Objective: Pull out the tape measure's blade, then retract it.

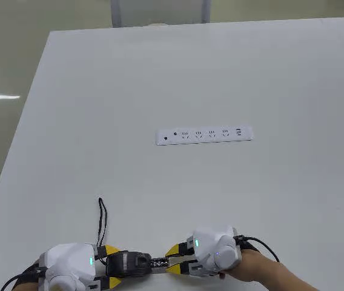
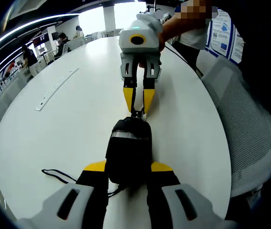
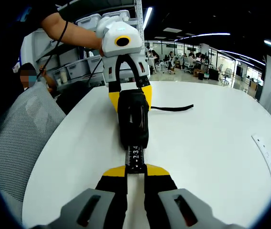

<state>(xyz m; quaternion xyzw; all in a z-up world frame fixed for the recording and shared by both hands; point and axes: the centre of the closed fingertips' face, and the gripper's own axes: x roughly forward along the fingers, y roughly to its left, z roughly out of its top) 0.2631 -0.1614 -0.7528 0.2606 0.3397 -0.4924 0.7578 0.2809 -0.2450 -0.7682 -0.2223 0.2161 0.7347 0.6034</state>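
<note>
**Tape held btwn both grippers, short bit of blade out**

Standing by the worktop (image 1: 160, 79): the person has both tools low at the near edge, approx 6 o'clock in the head view, tips facing each other.

The left hand-held gripper (image 2: 128, 167) is closed round the black tape (image 2: 128, 148). Its yellow tips press the case on both sides, w/ the case mouth pointing at the other tool. The case sits just above or on the surface; can't tell which.

The right hand-held gripper (image 3: 135, 171) is nearly shut, tips pinched on the blade (image 3: 135, 155) close to its end. Only a short stretch of blade shows btwn case and tips, w/ printed digits readable in the right gripper view. The blade runs straight and flat from 9 to 3 o'clock in the head view.

A thin black strap (image 1: 102, 218) trails from the case end, lying on the surface toward 11 o'clock.

A white power strip (image 1: 203, 134) lies mid-worktop at 12 o'clock, well apart from the tape.
</note>
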